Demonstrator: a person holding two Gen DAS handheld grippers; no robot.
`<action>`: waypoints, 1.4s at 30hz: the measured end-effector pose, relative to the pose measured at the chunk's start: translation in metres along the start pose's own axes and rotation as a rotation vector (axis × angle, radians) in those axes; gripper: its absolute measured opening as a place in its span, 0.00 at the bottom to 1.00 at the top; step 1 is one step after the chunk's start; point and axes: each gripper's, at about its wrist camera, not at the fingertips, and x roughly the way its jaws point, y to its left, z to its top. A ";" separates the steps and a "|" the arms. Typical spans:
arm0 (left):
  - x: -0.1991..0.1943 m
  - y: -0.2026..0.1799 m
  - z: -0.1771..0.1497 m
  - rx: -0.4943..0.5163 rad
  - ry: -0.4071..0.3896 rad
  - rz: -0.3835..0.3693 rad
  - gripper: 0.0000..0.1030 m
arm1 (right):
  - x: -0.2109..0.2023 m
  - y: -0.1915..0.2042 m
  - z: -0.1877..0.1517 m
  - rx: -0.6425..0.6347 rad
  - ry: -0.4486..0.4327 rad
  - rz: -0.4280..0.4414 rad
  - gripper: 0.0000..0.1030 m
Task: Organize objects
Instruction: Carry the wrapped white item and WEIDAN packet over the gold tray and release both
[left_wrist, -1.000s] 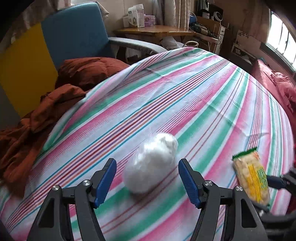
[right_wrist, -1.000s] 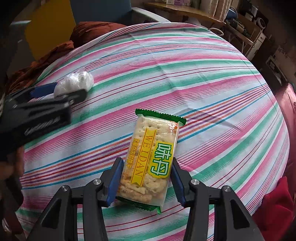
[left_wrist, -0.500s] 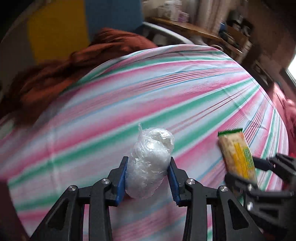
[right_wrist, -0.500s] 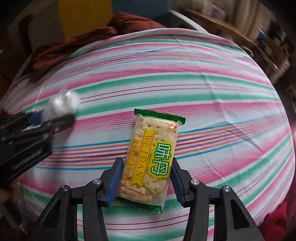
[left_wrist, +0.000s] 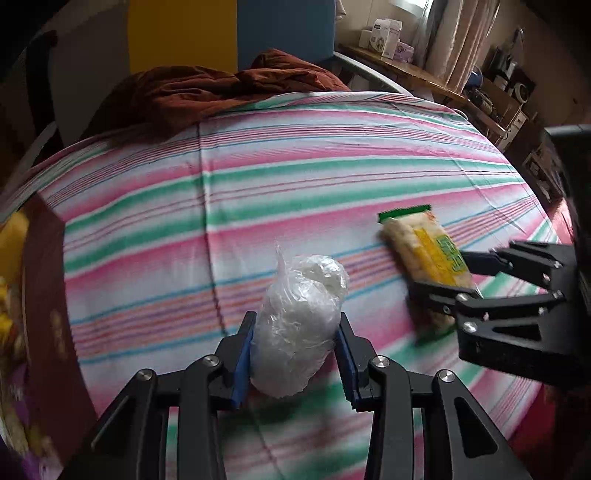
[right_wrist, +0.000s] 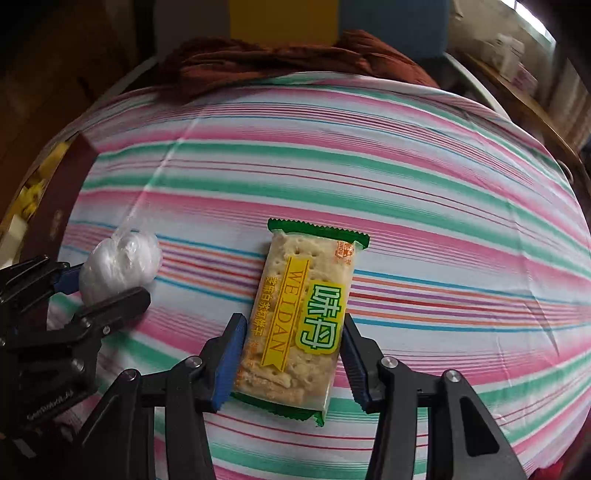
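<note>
The left gripper (left_wrist: 295, 354) is clamped on the white crinkly plastic-wrapped ball (left_wrist: 301, 321) and the right gripper (right_wrist: 291, 365) on the green-and-yellow cracker packet (right_wrist: 301, 314), both above the striped cloth (right_wrist: 424, 192), so squeeze gently and carry them slowly toward the dark red box (left_wrist: 48, 295).

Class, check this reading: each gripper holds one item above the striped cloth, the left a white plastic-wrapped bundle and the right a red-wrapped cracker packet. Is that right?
One detail is wrong: the cracker packet in the right gripper has a green-edged wrapper with a yellow band, not red, as the right wrist view shows. The left gripper does hold the white plastic-wrapped bundle above the striped cloth.
</note>
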 end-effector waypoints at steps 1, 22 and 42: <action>-0.003 0.001 -0.002 0.003 -0.007 0.002 0.39 | 0.000 0.003 0.000 -0.007 -0.001 -0.001 0.49; -0.117 0.029 -0.026 0.021 -0.276 -0.018 0.39 | 0.028 0.008 0.018 -0.033 -0.011 -0.050 0.49; -0.170 0.112 -0.068 -0.113 -0.352 0.065 0.39 | 0.037 0.021 0.027 0.060 0.029 -0.106 0.48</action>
